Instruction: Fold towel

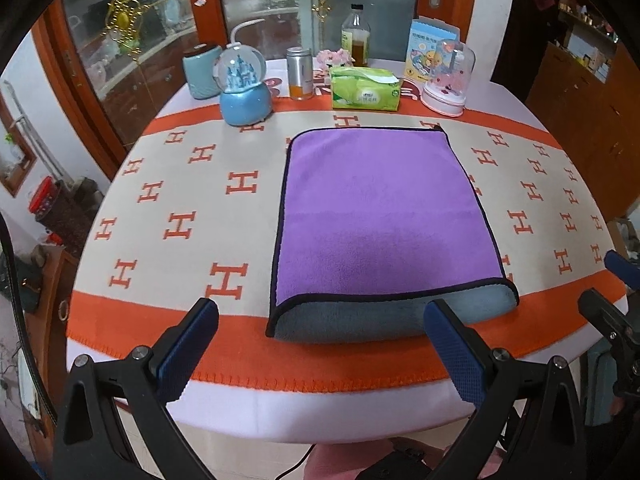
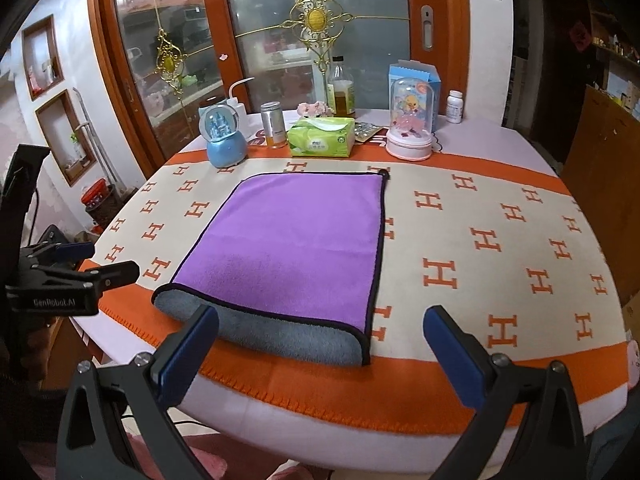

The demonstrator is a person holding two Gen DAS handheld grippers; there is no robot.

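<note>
A purple towel with a dark hem and grey underside lies folded in half on the table, its rounded fold at the near edge; it also shows in the right wrist view. My left gripper is open and empty, just in front of the towel's near left corner. My right gripper is open and empty, in front of the towel's near right corner. The right gripper shows at the right edge of the left wrist view, and the left gripper at the left edge of the right wrist view.
An orange and cream H-pattern cloth covers the table. Along the back stand a blue snow globe, a metal can, a green tissue pack, a bottle, a pink dome ornament and a pill bottle.
</note>
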